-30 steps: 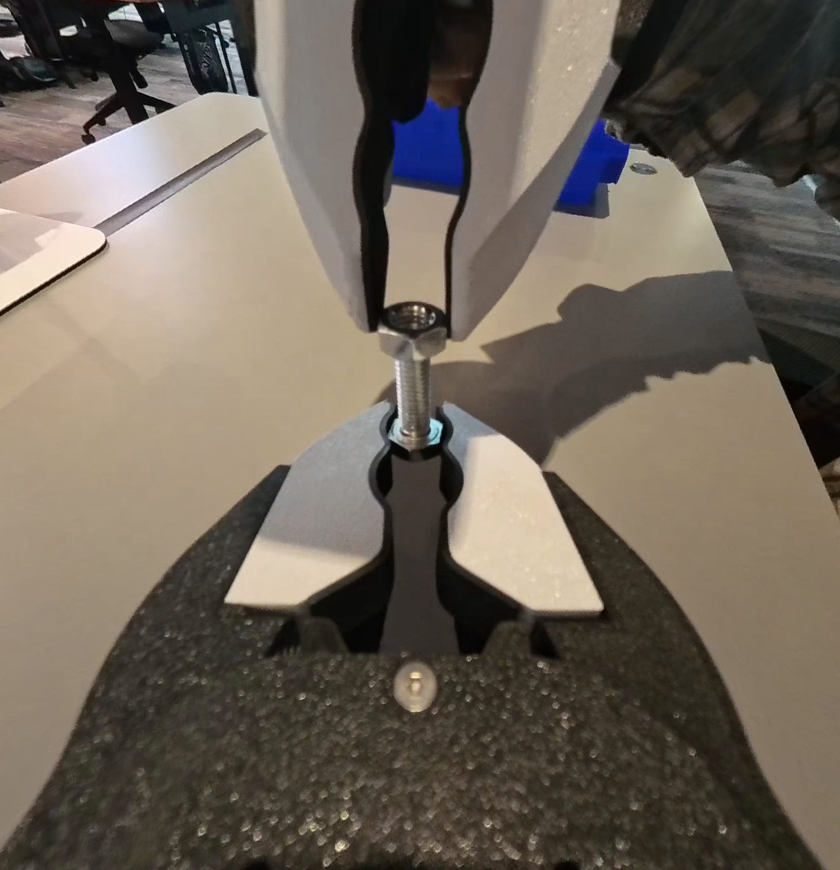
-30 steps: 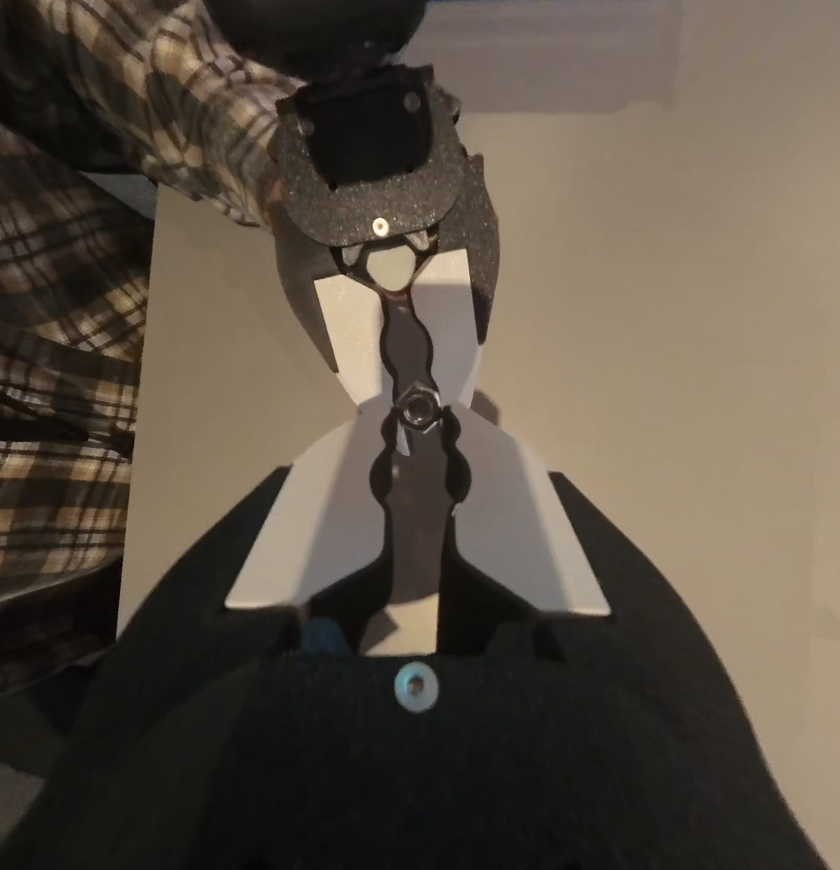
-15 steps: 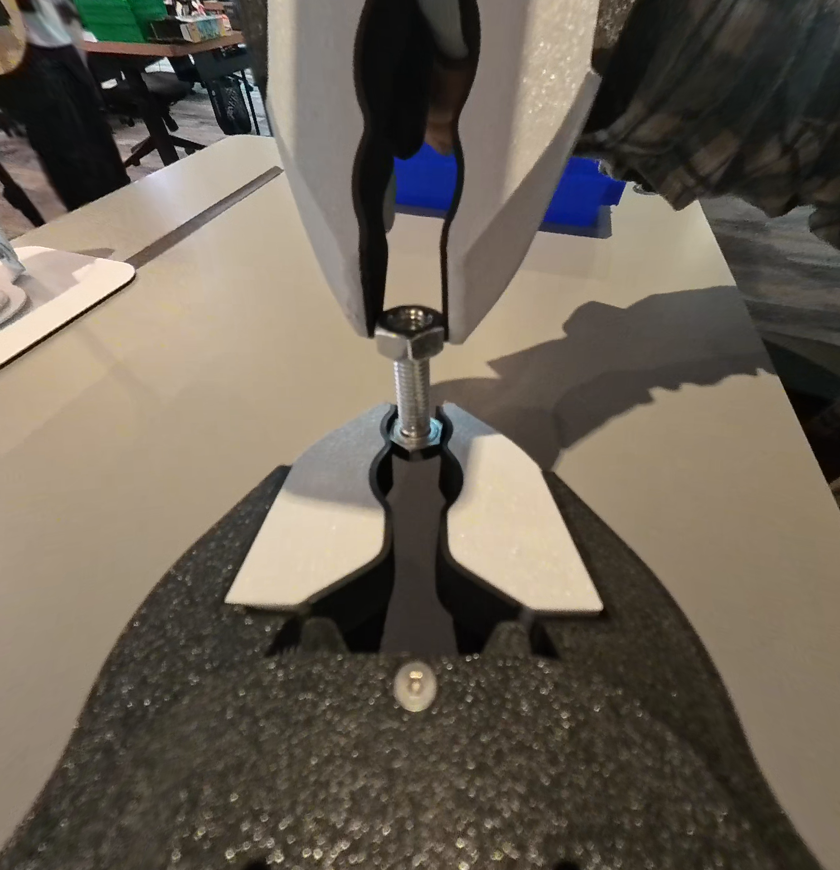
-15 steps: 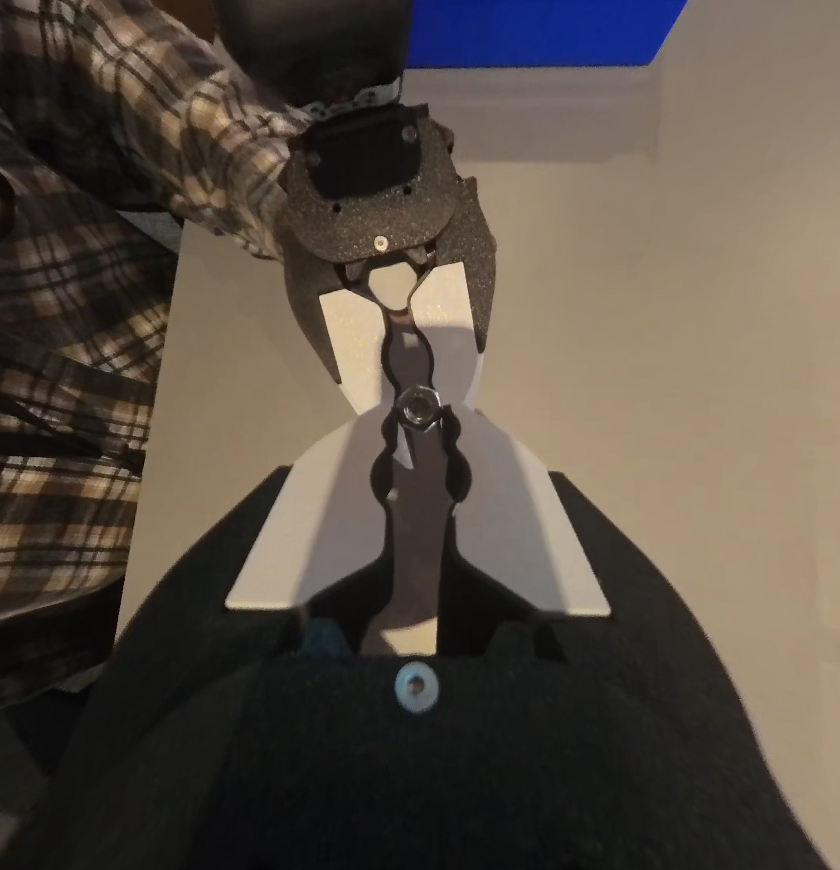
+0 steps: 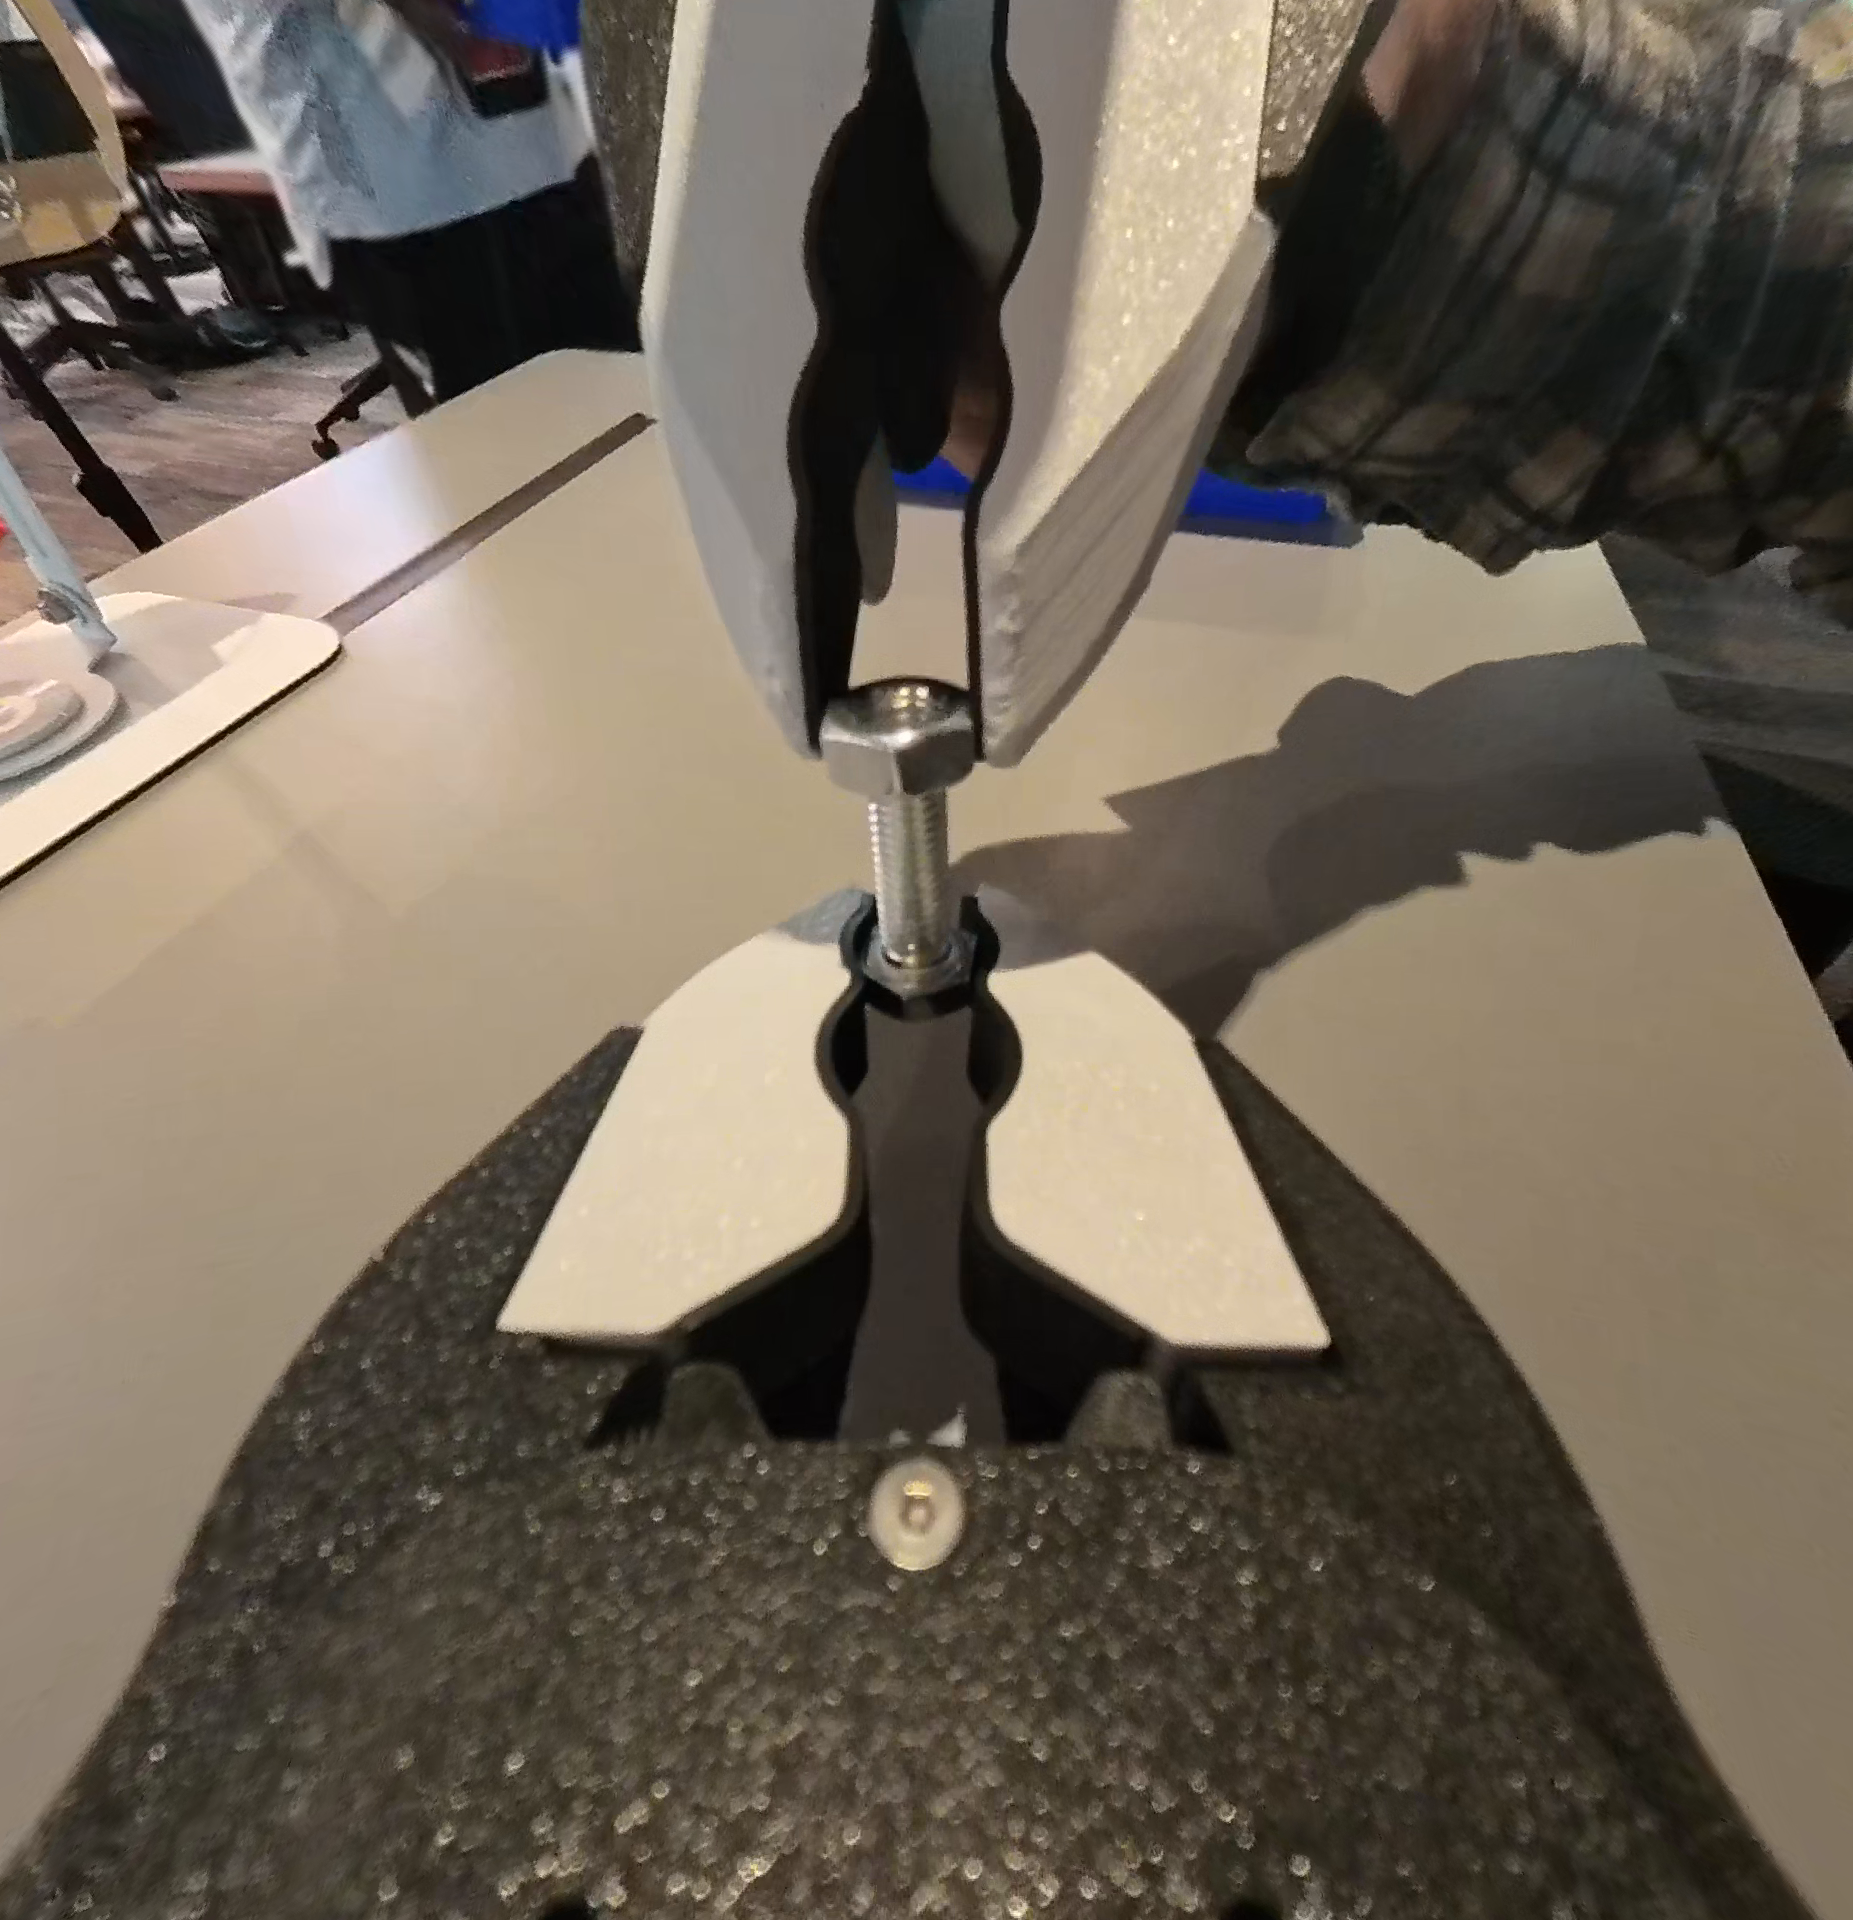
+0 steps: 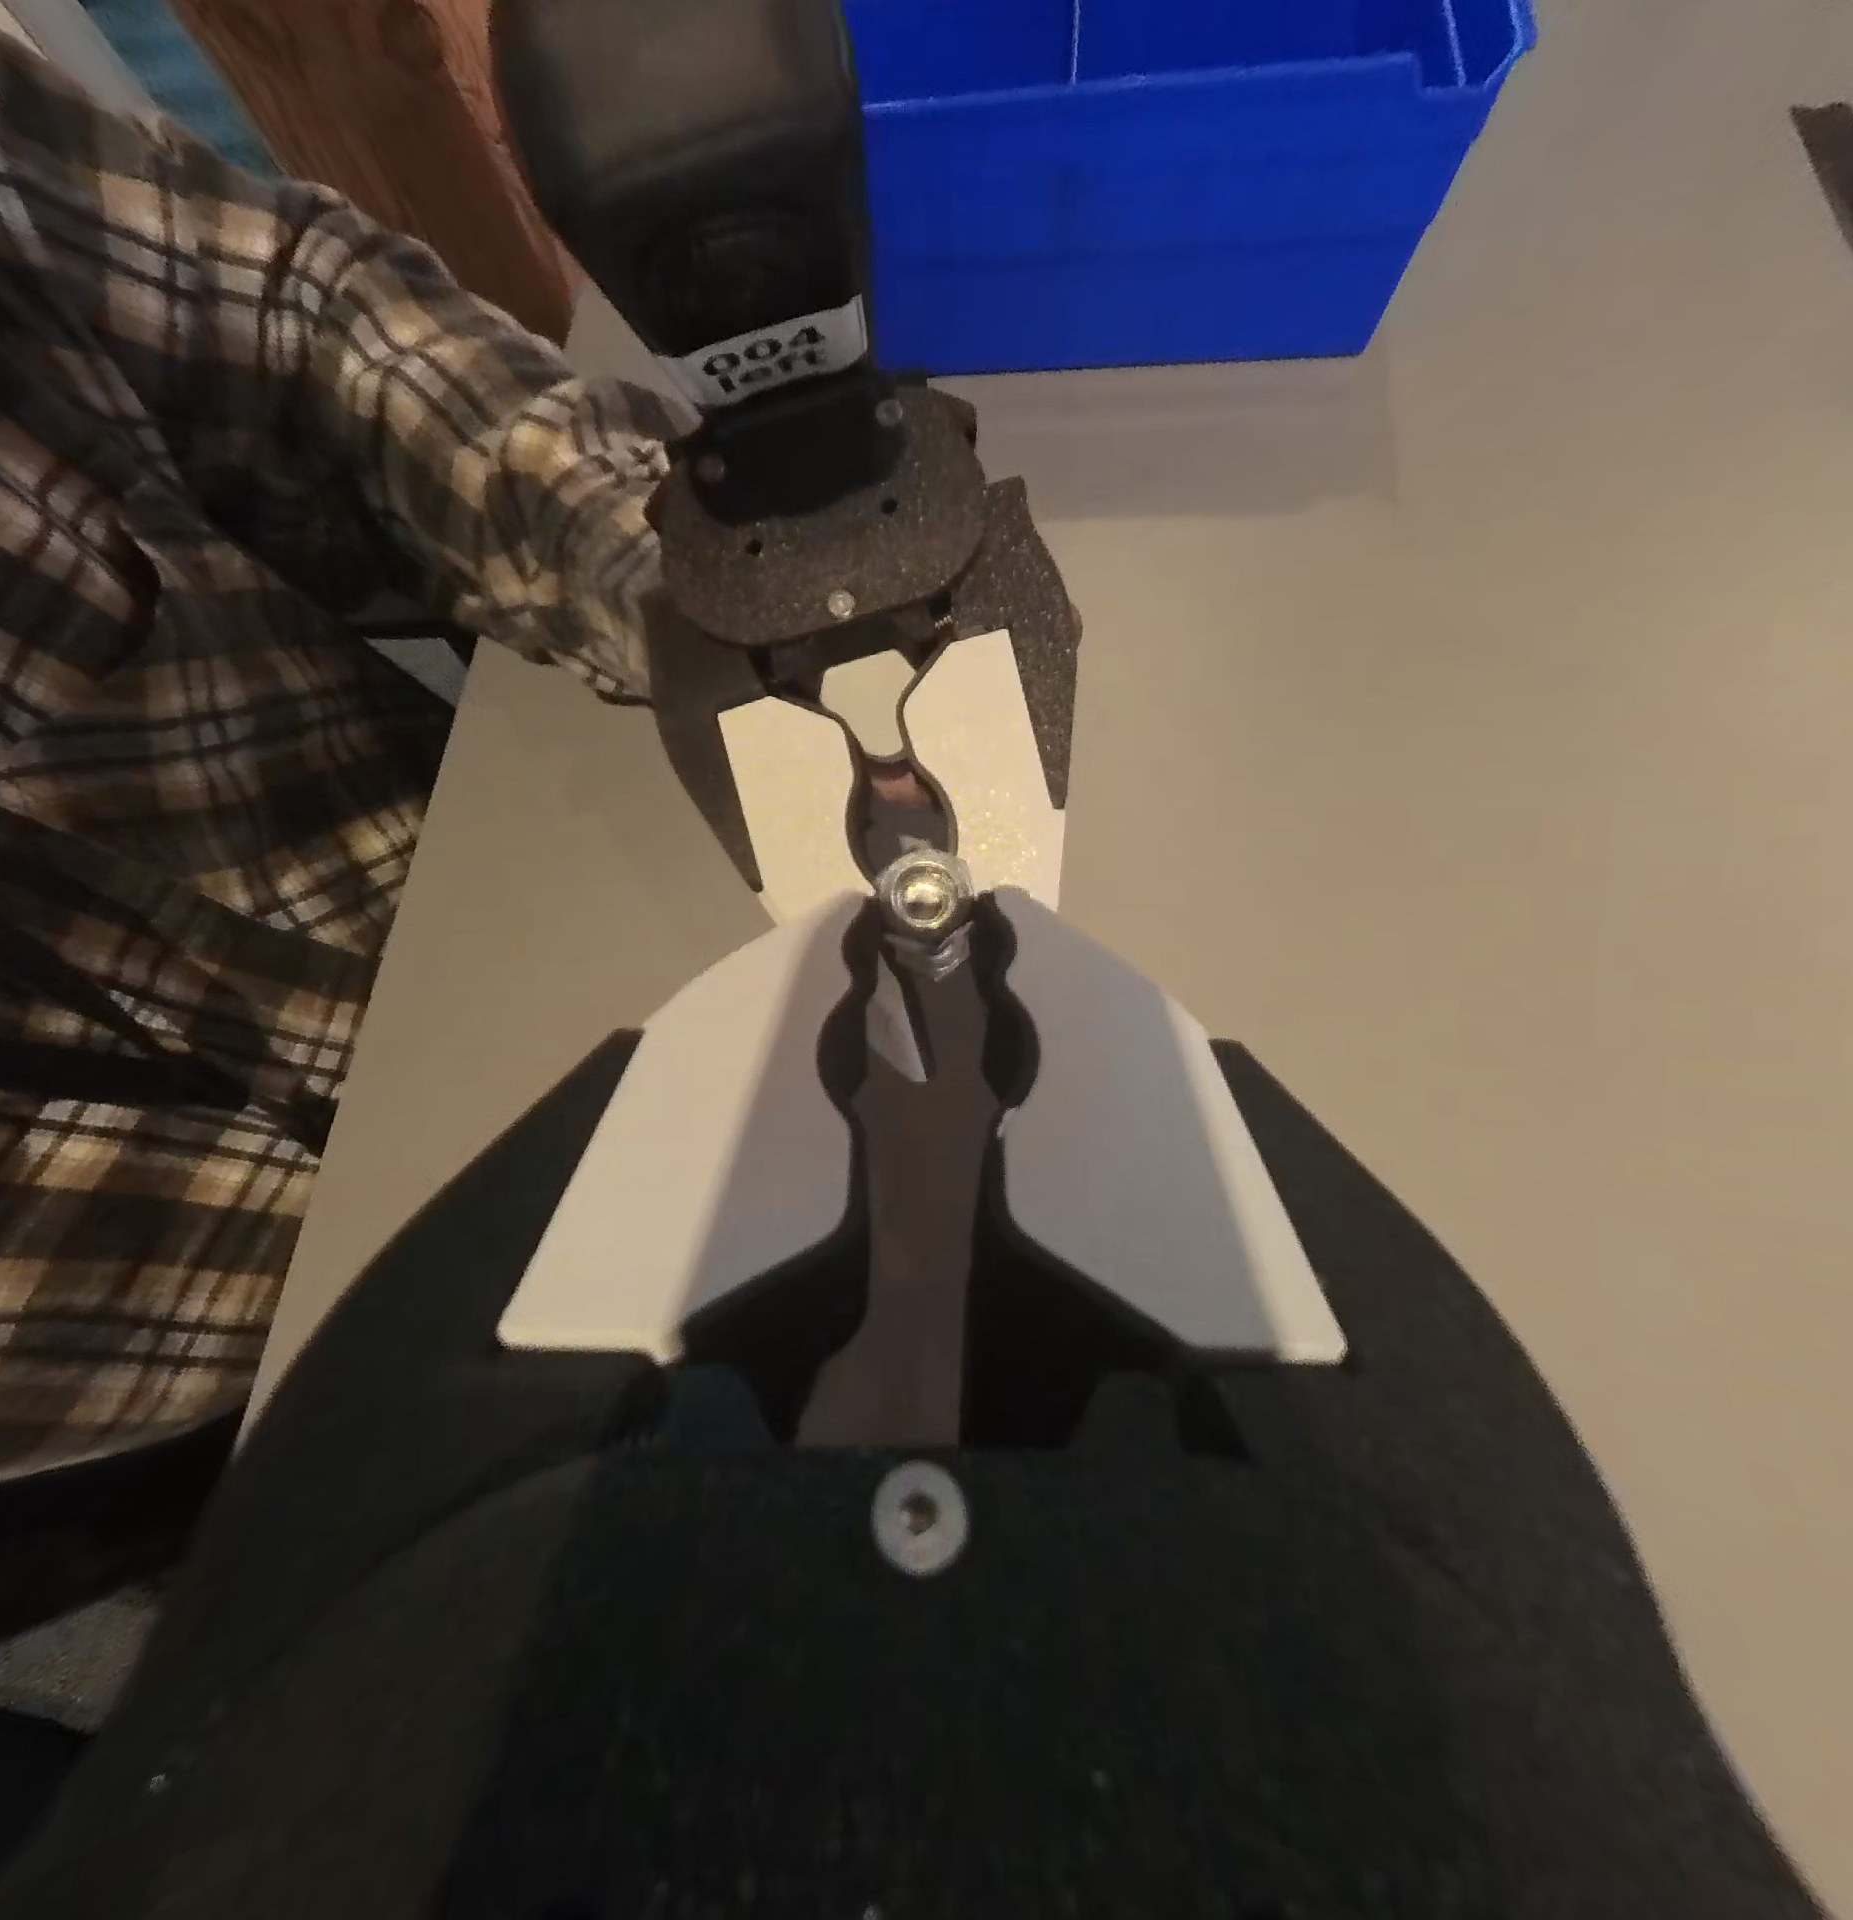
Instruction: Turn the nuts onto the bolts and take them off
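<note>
A silver bolt [image 5: 906,862] is held in the air above the beige table [image 5: 382,987], between the two grippers. In the left wrist view my left gripper [image 5: 917,971] is shut on a thin silver nut [image 5: 920,964] threaded on the bolt's shaft. My right gripper [image 5: 896,717] comes down from above and is shut on the bolt's hex head [image 5: 894,753]. In the right wrist view my right gripper [image 6: 922,920] clamps the shiny head [image 6: 922,899], and the left gripper [image 6: 906,868] meets it from the far side. The nut is mostly hidden there.
A blue bin [image 6: 1161,187] stands on the table behind the grippers. A white board [image 5: 174,675] with a metal stand lies at the left edge. A plaid sleeve [image 6: 174,623] fills the left side. A person [image 5: 402,156] and chairs are beyond the table.
Both grippers have tilted together with the bolt between them, so the blue bin has come into the right wrist view. Both grasps have held, and the bare shaft looks slightly shorter.
</note>
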Available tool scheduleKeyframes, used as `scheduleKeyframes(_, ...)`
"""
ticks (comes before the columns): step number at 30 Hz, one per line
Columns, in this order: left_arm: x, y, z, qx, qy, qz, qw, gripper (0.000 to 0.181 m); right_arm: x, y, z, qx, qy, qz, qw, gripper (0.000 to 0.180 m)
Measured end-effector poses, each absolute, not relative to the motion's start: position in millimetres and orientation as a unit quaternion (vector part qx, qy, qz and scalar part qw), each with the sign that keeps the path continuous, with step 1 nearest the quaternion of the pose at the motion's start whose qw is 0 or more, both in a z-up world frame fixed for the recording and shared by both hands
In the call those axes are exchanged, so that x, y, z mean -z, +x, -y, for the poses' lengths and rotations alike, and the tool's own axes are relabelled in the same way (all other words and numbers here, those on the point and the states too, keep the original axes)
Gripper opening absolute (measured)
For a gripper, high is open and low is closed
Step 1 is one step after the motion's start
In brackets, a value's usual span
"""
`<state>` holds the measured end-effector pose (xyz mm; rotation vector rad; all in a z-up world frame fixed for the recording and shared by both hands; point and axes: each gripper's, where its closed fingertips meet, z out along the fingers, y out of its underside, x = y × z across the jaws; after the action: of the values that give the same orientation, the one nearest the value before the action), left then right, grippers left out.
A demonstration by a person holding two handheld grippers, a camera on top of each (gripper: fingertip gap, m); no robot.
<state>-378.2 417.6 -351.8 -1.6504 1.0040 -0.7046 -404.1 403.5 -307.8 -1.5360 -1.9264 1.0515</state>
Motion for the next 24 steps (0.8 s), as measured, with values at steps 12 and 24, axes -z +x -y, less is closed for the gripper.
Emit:
scheduleKeyframes(12, 359.9, -379.0, -420.7, 0.296, -0.703, -0.422, 0.490, 0.015, 313.7, -402.6, -408.5, -0.354, -0.559, 0.713, 0.231, 0.018)
scheduleKeyframes(24, 359.9, -377.7, -420.4, 0.289, -0.700, -0.430, 0.492, 0.015, 312.9, -401.2, -406.8, -0.350, -0.561, 0.718, 0.216, 0.018)
